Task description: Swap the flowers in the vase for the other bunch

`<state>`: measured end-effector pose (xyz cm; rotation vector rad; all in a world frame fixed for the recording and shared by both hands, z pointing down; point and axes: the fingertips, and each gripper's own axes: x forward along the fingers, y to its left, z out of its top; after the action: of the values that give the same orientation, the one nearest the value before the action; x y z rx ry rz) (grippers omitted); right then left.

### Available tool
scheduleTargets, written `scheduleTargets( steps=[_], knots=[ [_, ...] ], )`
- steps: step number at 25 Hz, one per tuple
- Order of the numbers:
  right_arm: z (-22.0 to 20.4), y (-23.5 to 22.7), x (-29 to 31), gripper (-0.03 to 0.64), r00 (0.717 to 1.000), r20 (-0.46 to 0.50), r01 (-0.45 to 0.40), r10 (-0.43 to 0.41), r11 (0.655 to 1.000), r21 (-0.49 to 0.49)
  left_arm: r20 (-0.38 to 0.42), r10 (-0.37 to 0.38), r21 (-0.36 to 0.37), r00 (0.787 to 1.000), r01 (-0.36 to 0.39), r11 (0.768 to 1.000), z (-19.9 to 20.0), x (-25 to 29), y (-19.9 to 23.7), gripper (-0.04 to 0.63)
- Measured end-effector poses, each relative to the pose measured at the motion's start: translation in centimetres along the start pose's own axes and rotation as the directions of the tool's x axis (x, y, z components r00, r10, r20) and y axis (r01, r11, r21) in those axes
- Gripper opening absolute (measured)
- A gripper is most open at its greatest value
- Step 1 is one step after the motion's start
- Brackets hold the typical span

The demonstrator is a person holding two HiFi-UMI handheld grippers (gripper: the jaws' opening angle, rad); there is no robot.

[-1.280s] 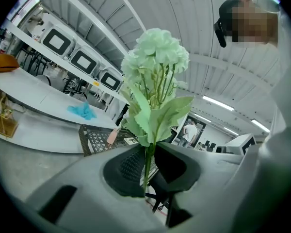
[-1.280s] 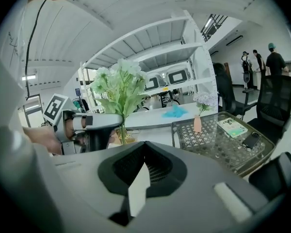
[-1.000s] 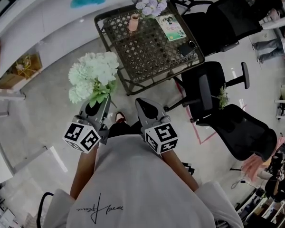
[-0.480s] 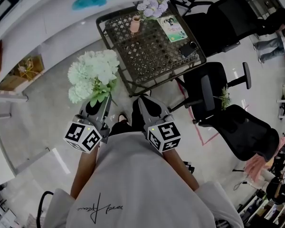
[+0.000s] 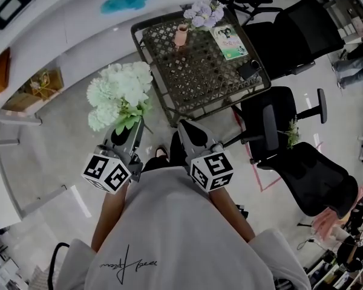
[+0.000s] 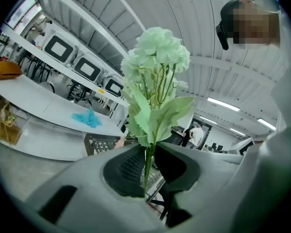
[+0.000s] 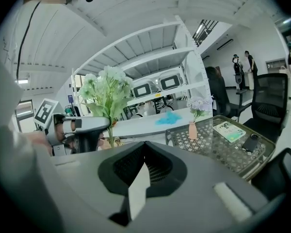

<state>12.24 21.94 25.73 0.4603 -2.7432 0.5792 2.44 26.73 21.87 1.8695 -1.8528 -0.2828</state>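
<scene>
Office floor short of lattice bench (image 5: 206, 71): gripping pale green bunch (image 5: 118, 92) by its stems in left tongs (image 5: 124, 133), heads upright, well apart from bench. Holding right tongs (image 5: 186, 127) pressed together, empty. Sighting pink vase (image 5: 181, 35) with lilac flowers (image 5: 204, 14) at bench's far edge.
</scene>
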Motion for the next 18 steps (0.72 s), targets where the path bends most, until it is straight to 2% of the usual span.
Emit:
scheduleTargets(
  steps=[8,13,18],
  knots=[
    [1.8,-2.7,2.5,0.005,0.999,-0.009,-0.053,0.053,0.998,-0.031,-0.023,0.004,-0.01,1.0,-0.004,1.0,0.3,4.3,0.8,0.061],
    [2.6,-5.5,4.3,0.005,0.996,-0.044,-0.075,0.074,0.997,-0.014,-0.027,0.006,-0.019,1.0,-0.007,1.0,1.2,8.3,1.3,0.061],
    [3.5,-9.2,6.1,0.005,0.995,-0.062,-0.074,0.076,0.997,0.03,-0.065,0.01,-0.025,0.998,-0.012,1.0,1.8,13.1,2.2,0.061]
  ],
)
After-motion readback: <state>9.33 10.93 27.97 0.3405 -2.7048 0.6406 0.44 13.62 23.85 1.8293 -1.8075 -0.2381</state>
